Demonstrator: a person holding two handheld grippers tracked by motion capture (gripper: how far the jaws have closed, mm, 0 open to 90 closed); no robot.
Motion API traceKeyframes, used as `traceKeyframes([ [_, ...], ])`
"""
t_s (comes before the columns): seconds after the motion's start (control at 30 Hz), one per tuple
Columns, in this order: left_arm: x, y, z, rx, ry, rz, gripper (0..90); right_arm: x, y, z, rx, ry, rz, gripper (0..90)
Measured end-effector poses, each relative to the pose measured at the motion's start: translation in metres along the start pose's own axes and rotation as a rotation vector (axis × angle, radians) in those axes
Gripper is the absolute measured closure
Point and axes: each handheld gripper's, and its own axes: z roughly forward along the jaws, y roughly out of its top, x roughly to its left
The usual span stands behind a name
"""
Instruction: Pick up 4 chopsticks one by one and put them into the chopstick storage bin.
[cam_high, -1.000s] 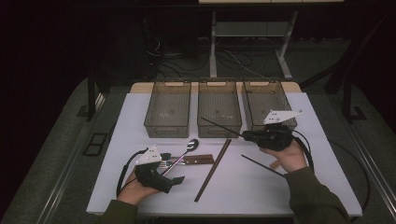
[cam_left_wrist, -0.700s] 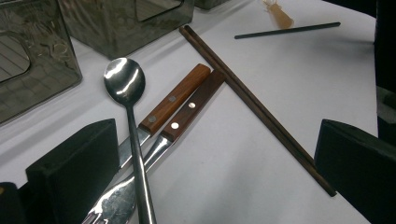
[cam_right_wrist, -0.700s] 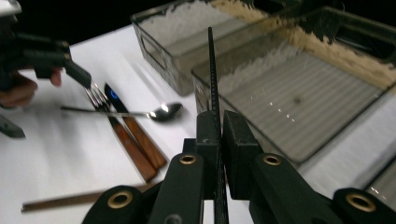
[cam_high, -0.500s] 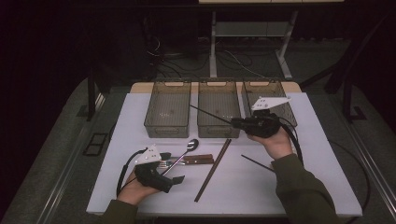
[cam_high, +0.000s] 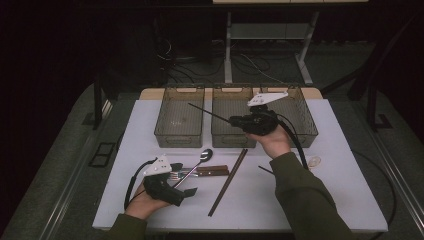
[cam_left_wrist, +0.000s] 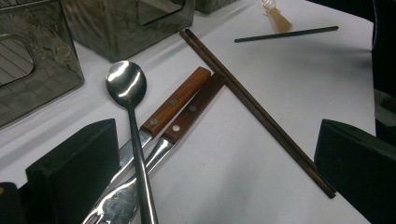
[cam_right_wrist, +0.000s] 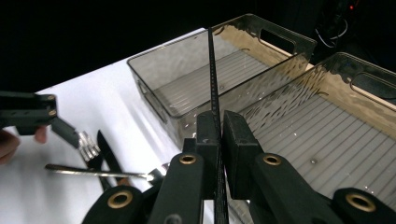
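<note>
My right gripper (cam_high: 234, 120) is shut on a thin black chopstick (cam_high: 207, 111) and holds it above the middle bin (cam_high: 220, 137). The stick points left toward the left bin (cam_high: 165, 134). In the right gripper view the chopstick (cam_right_wrist: 212, 70) runs up from between the shut jaws (cam_right_wrist: 220, 126). My left gripper (cam_high: 183, 179) rests open on the table at the front left, its jaws on either side of the cutlery. In the left gripper view a steel spoon (cam_left_wrist: 127, 86) and two wooden-handled pieces (cam_left_wrist: 180, 100) lie between the open jaws (cam_left_wrist: 215, 168), with brown chopsticks (cam_left_wrist: 252, 105) beside them.
A third bin (cam_high: 305, 135) stands at the back right. A second black chopstick (cam_high: 265, 170) and a small clear item (cam_high: 314, 161) lie on the white table (cam_high: 325, 200) by the right forearm. The brown chopsticks (cam_high: 229, 182) lie slanted in the middle.
My right gripper has risen from the table and moved back and left with the black chopstick, from beside the right bin to above the middle bin. The left gripper has stayed put.
</note>
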Motion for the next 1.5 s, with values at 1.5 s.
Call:
traceKeyframes([
  [1.5, -0.002, 0.0, 0.003, 0.013, -0.011, 0.023, 0.0, -0.004, 0.063, 0.179, 0.141, -0.194, 0.083, 84.4],
])
